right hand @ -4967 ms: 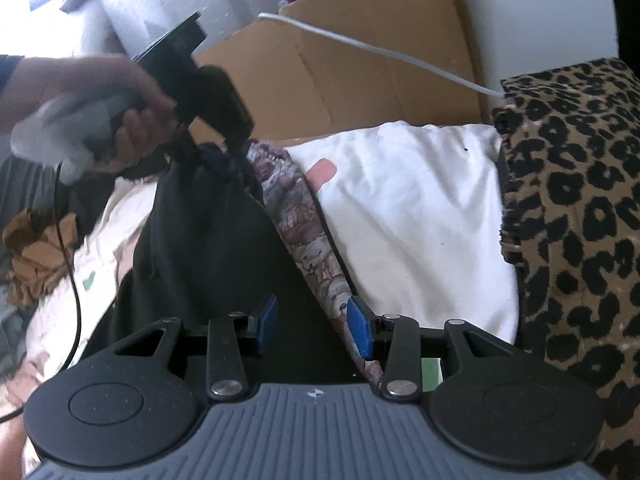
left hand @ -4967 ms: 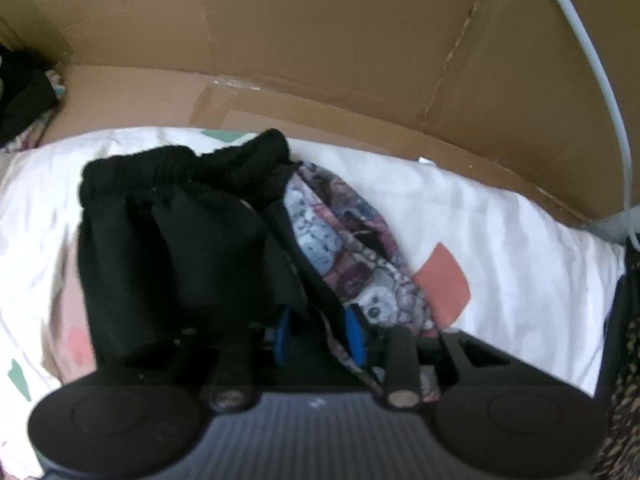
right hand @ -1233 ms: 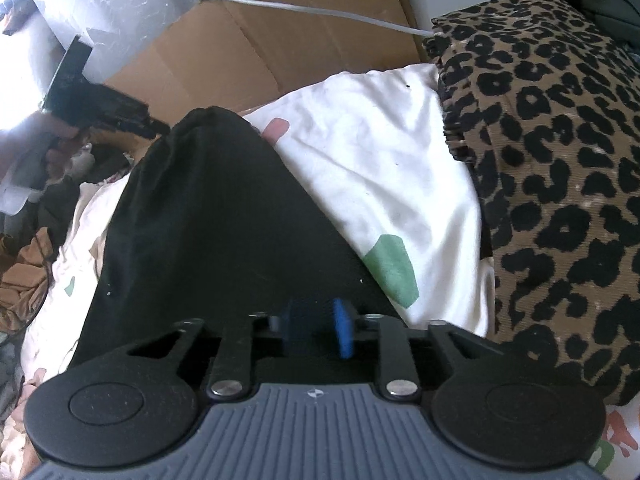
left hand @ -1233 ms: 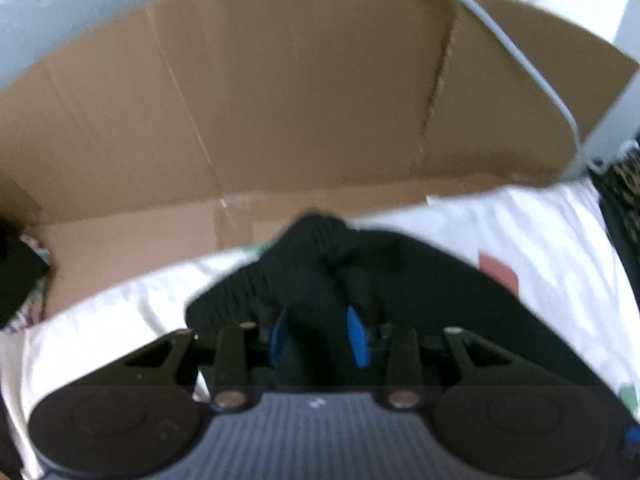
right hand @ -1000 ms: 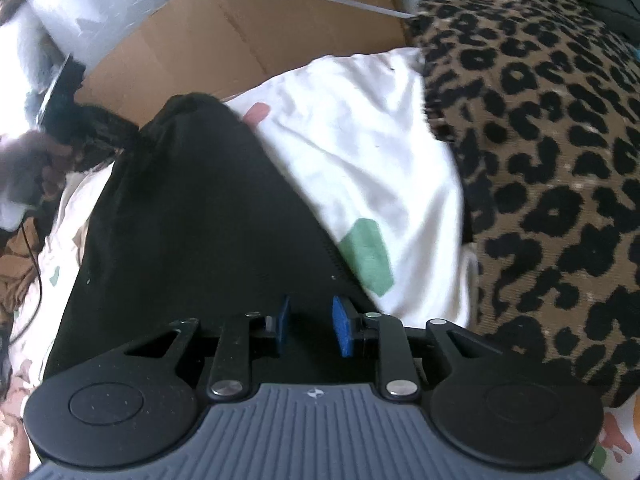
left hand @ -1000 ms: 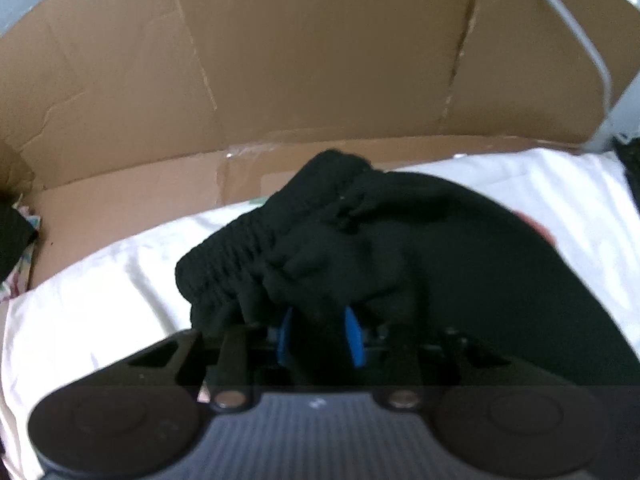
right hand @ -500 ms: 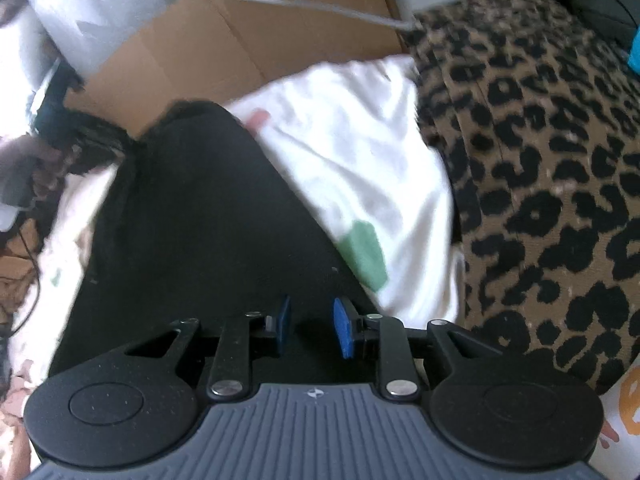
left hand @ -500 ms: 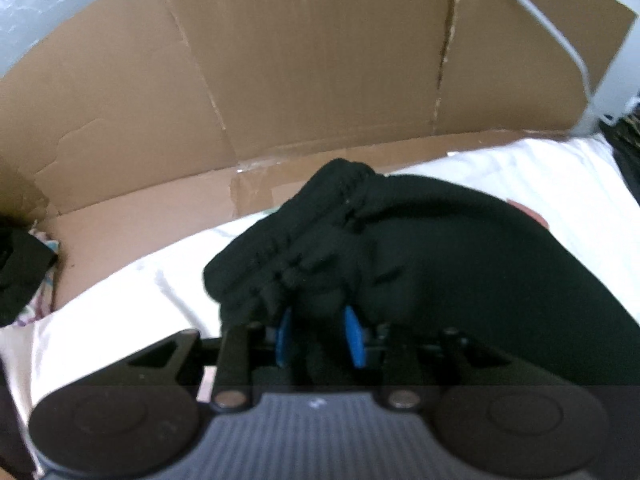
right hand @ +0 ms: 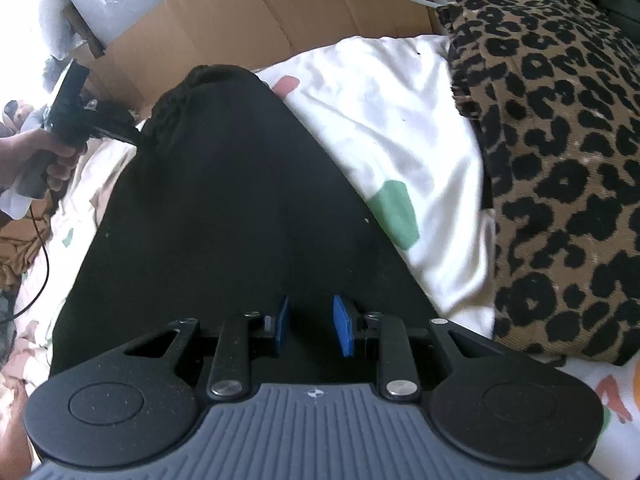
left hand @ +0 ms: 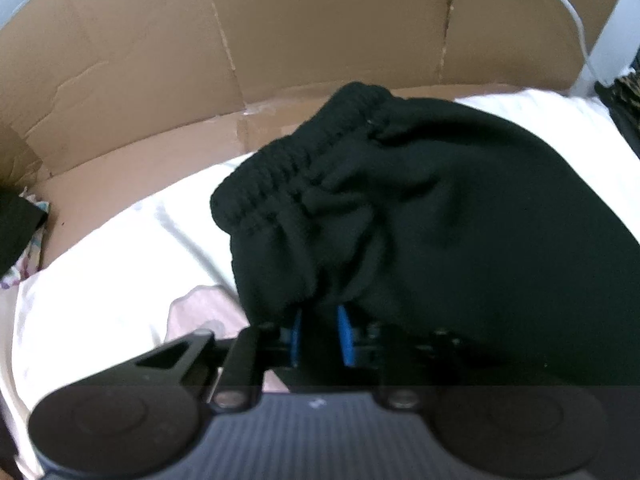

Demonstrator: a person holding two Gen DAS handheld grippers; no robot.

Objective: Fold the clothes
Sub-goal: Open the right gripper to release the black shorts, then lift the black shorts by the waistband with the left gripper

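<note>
A black garment with a ribbed elastic waistband [left hand: 460, 216] lies spread on a white sheet [left hand: 100, 280]. My left gripper [left hand: 320, 338] is shut on the black garment just below the gathered waistband. In the right wrist view the same garment [right hand: 224, 208] stretches away as a flat dark sheet. My right gripper [right hand: 310, 330] sits over its near edge, its blue pads a little apart with black cloth between them; the frames do not show whether it grips. The left gripper also shows in the right wrist view [right hand: 76, 120], held by a hand at the garment's far end.
A brown cardboard wall [left hand: 280, 40] stands behind the bed. A leopard-print cushion [right hand: 560, 160] lies to the right. The sheet [right hand: 400, 128] has green and pink patches. More clothes [right hand: 20, 240] pile at the left, with a thin black cable.
The right gripper's pads, tight together 1.2 s ago, now stand apart. The left gripper has kept its hold and pulled the waistband end a little; the patterned lining seen 5 s ago is hidden.
</note>
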